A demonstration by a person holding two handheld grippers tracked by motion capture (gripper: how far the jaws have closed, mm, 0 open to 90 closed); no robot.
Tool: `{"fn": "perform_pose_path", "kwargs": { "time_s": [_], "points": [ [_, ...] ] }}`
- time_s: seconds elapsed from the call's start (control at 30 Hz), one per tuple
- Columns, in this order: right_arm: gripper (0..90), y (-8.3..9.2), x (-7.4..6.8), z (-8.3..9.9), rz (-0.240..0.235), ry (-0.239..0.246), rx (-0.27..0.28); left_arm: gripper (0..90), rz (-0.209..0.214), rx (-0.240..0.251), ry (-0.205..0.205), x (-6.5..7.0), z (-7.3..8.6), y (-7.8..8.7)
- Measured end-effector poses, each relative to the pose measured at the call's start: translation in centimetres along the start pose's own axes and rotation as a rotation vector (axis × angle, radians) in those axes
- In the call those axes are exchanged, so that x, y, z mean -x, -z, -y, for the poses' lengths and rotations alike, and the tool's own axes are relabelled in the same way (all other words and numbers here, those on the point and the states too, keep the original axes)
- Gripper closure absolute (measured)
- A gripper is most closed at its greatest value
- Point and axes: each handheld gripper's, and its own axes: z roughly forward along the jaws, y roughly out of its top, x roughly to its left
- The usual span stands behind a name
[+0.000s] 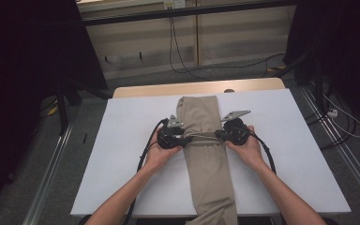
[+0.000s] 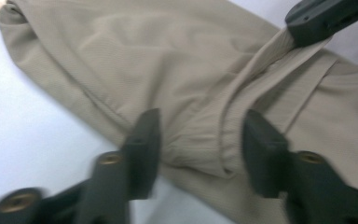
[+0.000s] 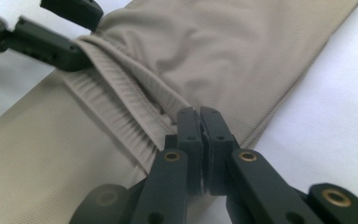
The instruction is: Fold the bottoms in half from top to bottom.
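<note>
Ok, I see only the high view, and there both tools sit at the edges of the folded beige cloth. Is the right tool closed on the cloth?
Observer: Yes. In the right gripper view the right tool is shut on the ribbed elastic band, at the edge of the folded beige cloth.
Operator: And the left tool?
Observer: In the left gripper view the left tool is open. Its jaws stand apart with the end of the band between them, not pinched.
Operator: Does the band lie flat?
Observer: No. It is gathered into a raised ridge that runs across the cloth from one tool to the other.
</note>
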Motion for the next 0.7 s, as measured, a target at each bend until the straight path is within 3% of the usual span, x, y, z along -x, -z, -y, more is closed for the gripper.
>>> {"fn": "perform_pose_path", "kwargs": {
  "time_s": [0.1,0.17,0.3,0.4,0.53,0.6,0.7],
  "points": [
    [85.9,0.0,-0.1,0.0,-0.005,0.008,-0.006,70.1,0.003,0.009,0.021,0.0,-0.3,-0.1],
    [74.1,0.0,0.0,0.0,-0.015,-0.002,-0.002,76.7,0.013,0.004,0.028,0.0,-0.6,-0.2],
    [59.2,0.3,0.1,-0.2,-0.041,-0.002,0.049,83.1,0.018,-0.008,0.04,-0.4,-1.2,-0.3],
    [49.9,0.2,-0.1,-0.3,-0.06,0.011,0.068,83.9,0.042,-0.012,0.075,-0.9,-1.4,-0.6],
    [45.8,-0.3,-0.6,-0.3,-0.071,0.036,0.047,84.4,0.053,-0.025,0.1,-1.3,-1.6,-0.8],
    [54.1,-0.5,-0.7,-0.2,-0.054,0.052,0.033,84.4,0.052,-0.022,0.107,-1.3,-1.6,-0.9],
    [49.0,-0.5,-0.7,-0.3,-0.073,0.043,0.048,84.4,0.043,-0.023,0.113,-1.4,-1.7,-1.0]
  ]
}}
